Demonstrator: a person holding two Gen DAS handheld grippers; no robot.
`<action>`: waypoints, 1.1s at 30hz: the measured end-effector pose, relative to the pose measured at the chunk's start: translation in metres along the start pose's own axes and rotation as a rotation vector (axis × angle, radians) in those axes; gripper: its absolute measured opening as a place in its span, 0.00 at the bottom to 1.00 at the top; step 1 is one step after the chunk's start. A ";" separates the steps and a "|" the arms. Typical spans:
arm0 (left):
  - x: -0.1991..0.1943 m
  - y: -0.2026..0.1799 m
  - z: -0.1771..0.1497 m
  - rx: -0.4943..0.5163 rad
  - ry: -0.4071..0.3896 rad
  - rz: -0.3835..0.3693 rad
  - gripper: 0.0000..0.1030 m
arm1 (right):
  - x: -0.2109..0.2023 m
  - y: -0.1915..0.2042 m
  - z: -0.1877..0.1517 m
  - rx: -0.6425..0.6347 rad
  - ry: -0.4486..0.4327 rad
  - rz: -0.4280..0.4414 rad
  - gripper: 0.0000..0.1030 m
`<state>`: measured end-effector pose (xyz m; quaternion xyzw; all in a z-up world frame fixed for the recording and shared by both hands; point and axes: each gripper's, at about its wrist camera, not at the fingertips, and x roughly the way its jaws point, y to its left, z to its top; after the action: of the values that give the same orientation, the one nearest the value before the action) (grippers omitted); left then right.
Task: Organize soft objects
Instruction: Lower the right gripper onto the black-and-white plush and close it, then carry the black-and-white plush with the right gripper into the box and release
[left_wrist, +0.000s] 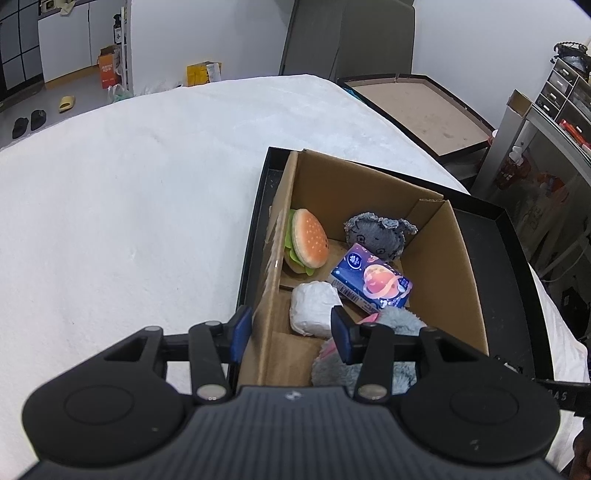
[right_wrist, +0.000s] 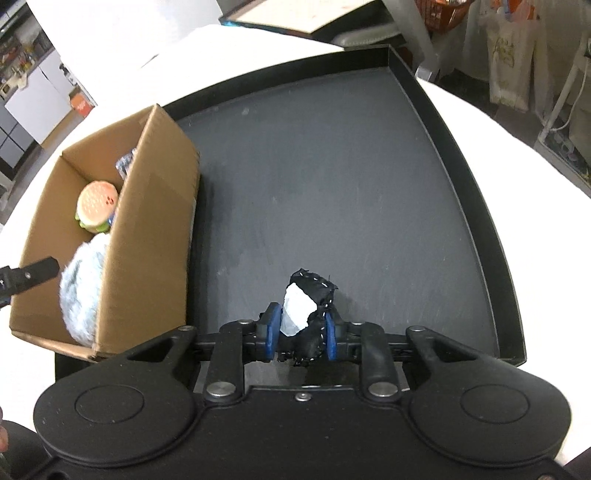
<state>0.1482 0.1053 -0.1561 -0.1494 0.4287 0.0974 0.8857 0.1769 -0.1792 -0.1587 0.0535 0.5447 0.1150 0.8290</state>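
A cardboard box (left_wrist: 454, 266) stands in a black tray (right_wrist: 332, 166). In the box lie a plush burger (left_wrist: 308, 245), a grey plush doll (left_wrist: 376, 234), a blue tissue pack (left_wrist: 373, 282), a white bundle (left_wrist: 314, 308) and a fluffy grey-blue plush (left_wrist: 399, 321). My left gripper (left_wrist: 291, 332) is open, its jaws straddling the box's left wall. My right gripper (right_wrist: 301, 330) is shut on a black-and-white soft object (right_wrist: 308, 302) over the tray floor, right of the box (right_wrist: 147, 229). The burger (right_wrist: 98, 203) and fluffy plush (right_wrist: 83, 280) also show there.
The tray rests on a white cloth-covered table (left_wrist: 129, 203). A brown board with a black frame (left_wrist: 417, 107) lies beyond the table. Shelves and drawers (left_wrist: 554, 110) stand at the right. The left gripper's finger (right_wrist: 29, 275) reaches over the box's edge.
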 end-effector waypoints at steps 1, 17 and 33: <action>-0.001 0.000 0.000 0.000 -0.001 -0.001 0.44 | -0.001 0.000 0.003 0.000 -0.007 0.000 0.24; -0.010 0.008 0.000 -0.019 -0.012 -0.032 0.44 | -0.030 0.024 0.023 -0.039 -0.124 0.004 0.24; -0.012 0.015 0.000 -0.028 -0.005 -0.055 0.44 | -0.058 0.089 0.050 -0.166 -0.210 0.062 0.24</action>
<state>0.1363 0.1191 -0.1490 -0.1733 0.4208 0.0792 0.8869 0.1892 -0.1060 -0.0676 0.0134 0.4417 0.1790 0.8790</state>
